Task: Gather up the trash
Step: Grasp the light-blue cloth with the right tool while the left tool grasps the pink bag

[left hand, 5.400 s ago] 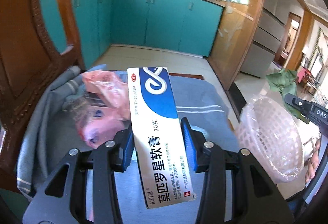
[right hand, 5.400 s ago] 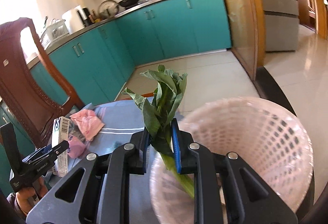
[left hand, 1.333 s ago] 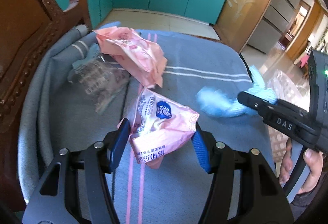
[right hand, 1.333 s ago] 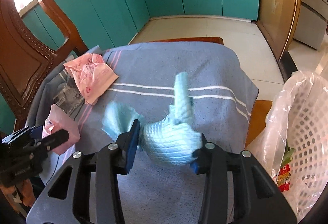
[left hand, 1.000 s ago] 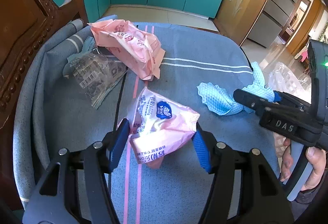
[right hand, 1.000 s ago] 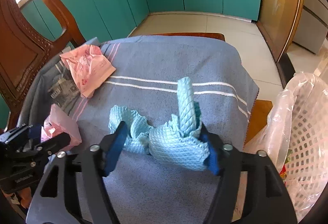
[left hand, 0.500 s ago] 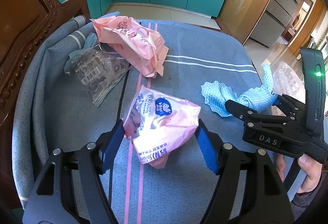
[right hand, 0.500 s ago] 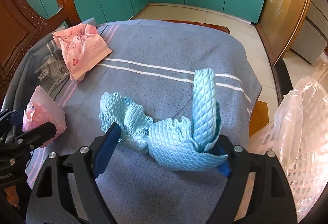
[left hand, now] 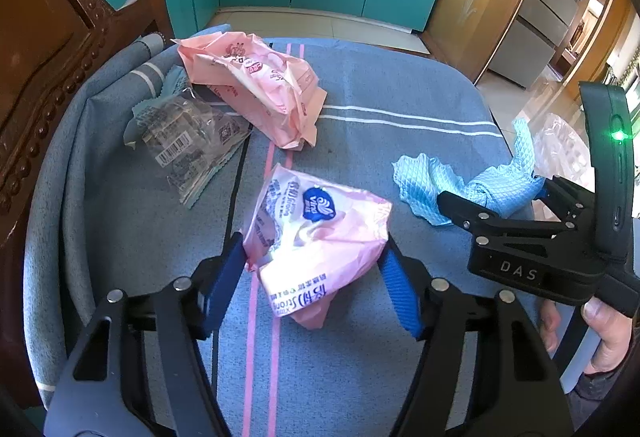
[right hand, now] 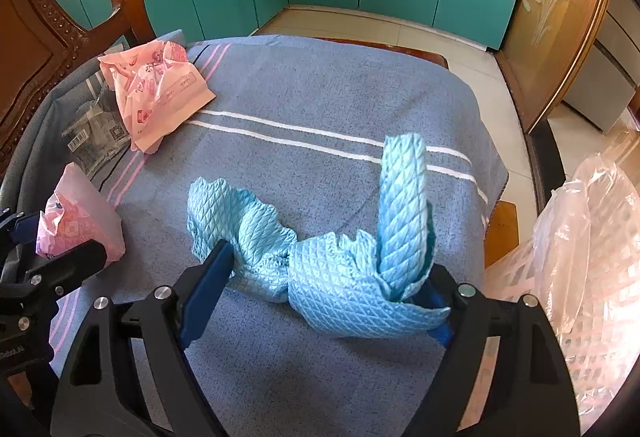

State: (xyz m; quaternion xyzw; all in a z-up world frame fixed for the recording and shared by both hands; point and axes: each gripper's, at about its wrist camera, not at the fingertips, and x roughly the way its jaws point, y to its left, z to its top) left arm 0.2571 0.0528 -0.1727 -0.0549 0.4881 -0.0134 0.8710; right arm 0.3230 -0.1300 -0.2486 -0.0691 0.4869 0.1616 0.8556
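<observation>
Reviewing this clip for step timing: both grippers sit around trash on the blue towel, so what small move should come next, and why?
Probably close both grippers. The left gripper is open with the pink tissue pack between its fingers, and the right gripper is open around the blue cloth. Neither looks pinched yet, and the lined basket waits to the right.

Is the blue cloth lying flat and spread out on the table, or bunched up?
Bunched up. The blue cloth is crumpled into folds on the grey tablecloth, with one end standing upright, between the open right gripper.

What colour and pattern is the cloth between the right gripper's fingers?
Light blue cloth with a quilted diamond weave, clearest in the right wrist view.
</observation>
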